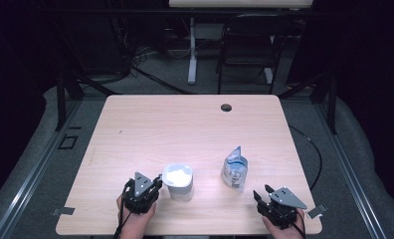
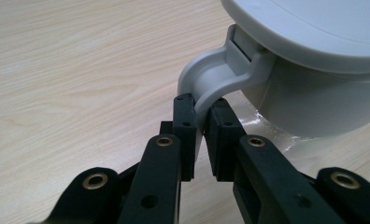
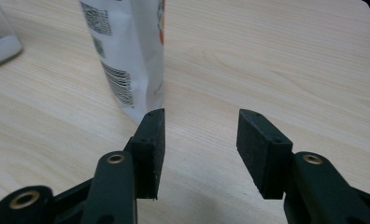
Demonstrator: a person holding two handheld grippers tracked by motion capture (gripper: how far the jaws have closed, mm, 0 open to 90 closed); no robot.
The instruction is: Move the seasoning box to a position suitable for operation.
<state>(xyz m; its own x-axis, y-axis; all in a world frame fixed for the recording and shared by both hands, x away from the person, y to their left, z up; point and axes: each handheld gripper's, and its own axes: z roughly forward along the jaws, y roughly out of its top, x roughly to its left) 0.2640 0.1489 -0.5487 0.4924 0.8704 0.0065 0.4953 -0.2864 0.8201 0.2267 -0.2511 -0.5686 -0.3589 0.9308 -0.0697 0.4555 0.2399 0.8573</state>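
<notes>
1. Spanning nearly the whole high view, the light wooden table carries everything else and serves as the reference for all places below; its front edge is the one nearest the person.

2. Standing near the table's front edge, a little left of its middle, the white cup is upright and open at the top, with something white inside (what it is cannot be told). In the left gripper view its grey-white curved handle juts from under the rim towards the camera.

3. Standing upright on the table to the right of the cup and well apart from it, the blue and white pouch has a printed side with barcode-like marks, seen close up in the right gripper view.

4. Sitting at the table's front edge just left of the cup, the left gripper is held in the person's left hand. Its jaws stand narrow, clamped on the cup's handle: both black pads press on the handle from either side.

5. Sitting at the front right of the table, just in front of the pouch, the right gripper is held in the person's right hand. Its jaws stand wide apart with only bare tabletop between them; the left pad lies just beside the pouch's bottom corner, and whether it touches cannot be told.
</notes>
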